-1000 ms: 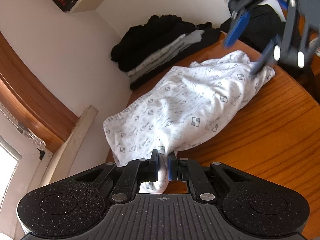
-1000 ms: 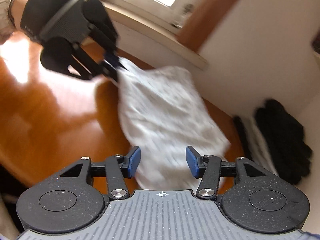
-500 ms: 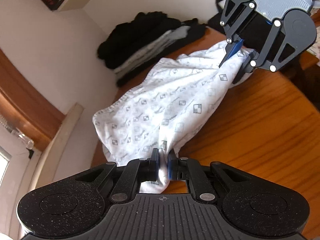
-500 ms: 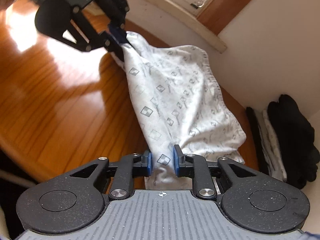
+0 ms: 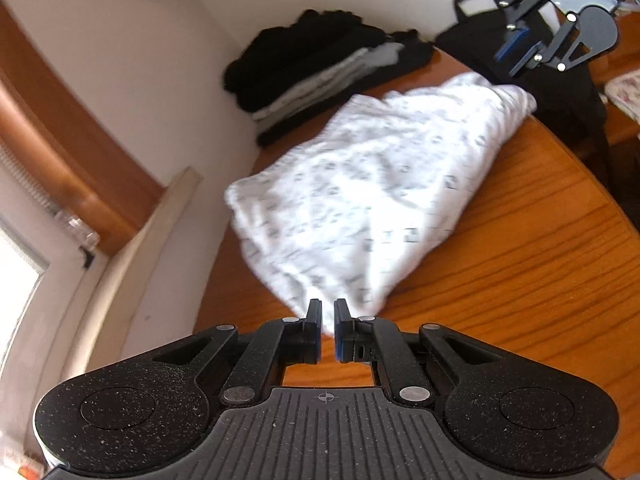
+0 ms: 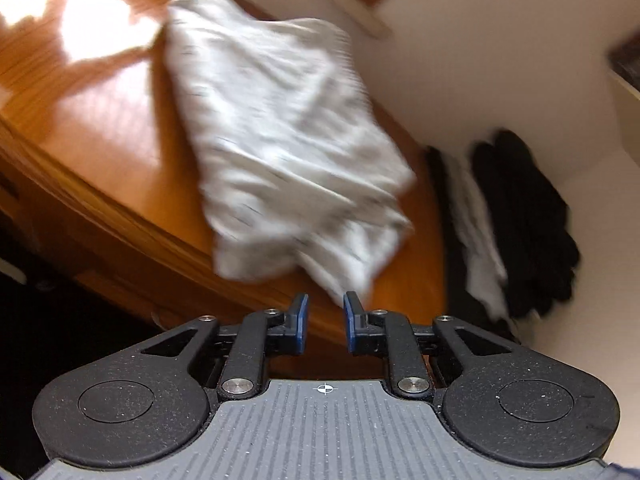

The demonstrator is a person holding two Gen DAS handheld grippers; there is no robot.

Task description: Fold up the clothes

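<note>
A white patterned garment [image 5: 360,184] lies crumpled across the round wooden table [image 5: 520,280]. My left gripper [image 5: 327,305] is shut on its near corner, and the cloth narrows into the pads. In the left wrist view, my right gripper [image 5: 520,60] hangs just above the garment's far end, apart from it. In the right wrist view the garment [image 6: 280,120] is blurred. One corner ends just ahead of my right gripper [image 6: 326,300], whose jaws are closing with a clear gap and nothing between them.
A stack of folded black and grey clothes [image 5: 320,68] sits at the table's back edge by the wall, also seen at the right [image 6: 520,220]. A black bag [image 5: 560,92] stands behind the table. A window sill [image 5: 140,248] runs along the left.
My right gripper shut on the garment's end half a second ago; now it has drawn back and the cloth is out of its pads. The left gripper has pulled back, still holding its corner.
</note>
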